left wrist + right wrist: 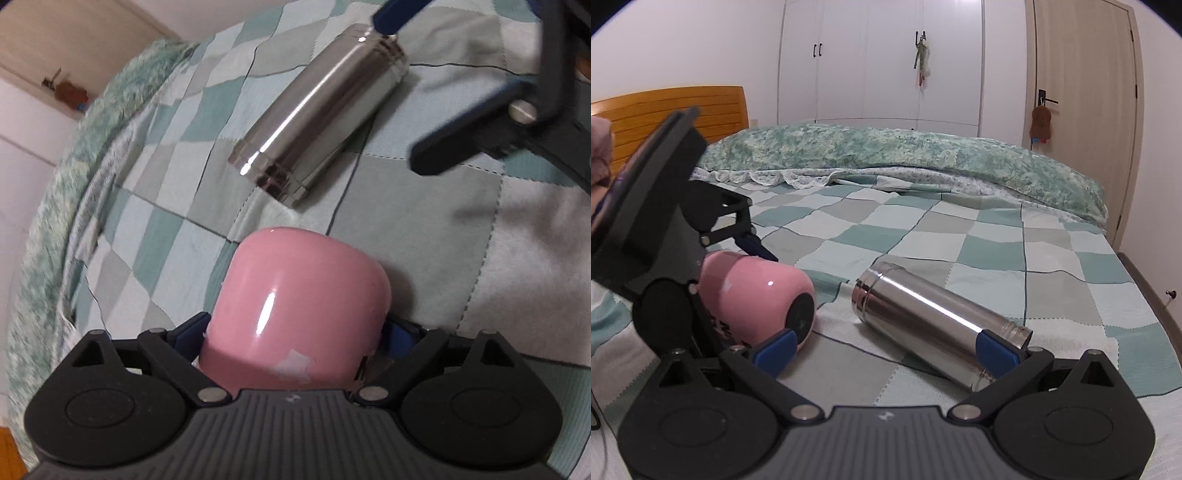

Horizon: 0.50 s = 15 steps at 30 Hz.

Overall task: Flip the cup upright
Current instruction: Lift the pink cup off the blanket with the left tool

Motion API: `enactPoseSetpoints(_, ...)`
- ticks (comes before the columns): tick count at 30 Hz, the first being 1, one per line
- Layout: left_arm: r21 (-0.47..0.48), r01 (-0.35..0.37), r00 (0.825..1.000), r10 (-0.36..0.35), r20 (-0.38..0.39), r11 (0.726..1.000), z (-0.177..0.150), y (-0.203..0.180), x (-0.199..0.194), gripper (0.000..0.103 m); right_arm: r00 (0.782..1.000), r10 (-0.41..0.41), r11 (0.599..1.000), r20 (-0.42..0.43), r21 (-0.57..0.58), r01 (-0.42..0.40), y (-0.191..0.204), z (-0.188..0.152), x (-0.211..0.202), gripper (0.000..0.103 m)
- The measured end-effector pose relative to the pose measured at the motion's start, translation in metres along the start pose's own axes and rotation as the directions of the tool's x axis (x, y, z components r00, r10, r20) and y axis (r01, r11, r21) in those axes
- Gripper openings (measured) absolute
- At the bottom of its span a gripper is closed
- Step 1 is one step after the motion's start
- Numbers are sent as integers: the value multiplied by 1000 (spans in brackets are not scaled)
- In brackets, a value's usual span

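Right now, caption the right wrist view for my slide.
Left gripper clamps the sideways pink cup; open right gripper approaches the lying steel flask.

Both tongs are matte black plastic. The left tongs [293, 332] have round hinge housings, silver pivot screws, triangular cut-outs, a ribbed grey centre plate with a small white mark, and blue finger pads. The right tongs [886, 349] are built alike, with blue pads [775, 347].

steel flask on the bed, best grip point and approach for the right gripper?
Grip the steel flask across its smooth middle, coming down from above with a finger on each long side. It lies flat on the quilt, its threaded neck toward the open right gripper; the stepped ends look less secure.
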<state>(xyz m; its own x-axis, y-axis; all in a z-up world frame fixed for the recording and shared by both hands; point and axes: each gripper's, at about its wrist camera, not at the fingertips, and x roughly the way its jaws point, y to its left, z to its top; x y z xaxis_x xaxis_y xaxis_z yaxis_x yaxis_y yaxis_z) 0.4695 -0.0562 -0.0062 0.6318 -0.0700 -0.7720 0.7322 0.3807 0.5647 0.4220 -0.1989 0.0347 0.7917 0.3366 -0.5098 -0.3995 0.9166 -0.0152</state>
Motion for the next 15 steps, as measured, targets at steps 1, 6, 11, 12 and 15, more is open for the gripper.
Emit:
enactPoseSetpoints(1,3,0,1000,0,5,1000,0,-1,-2,93,1000,-2,1000,1,3,2,0,0,-1,103)
enactPoseSetpoints(6,20,9,1000,-9,22,1000,6,-8,-17,92,1000,-5,1000,12,9,5,-2,3,-9,103)
enactPoseSetpoints(11,32,18,999,-20,51,999,12,-26,-44,91,999,-7,1000,38,19,6,-2,7,-32,103)
enactPoseSetpoints(12,39,15,998,-17,54,999,12,-30,-50,91,999,-7,1000,42,18,6,-2,7,-39,103)
enactPoseSetpoints(15,44,14,998,-17,62,999,15,-44,-70,90,998,-12,1000,56,12,12,1,4,-63,103)
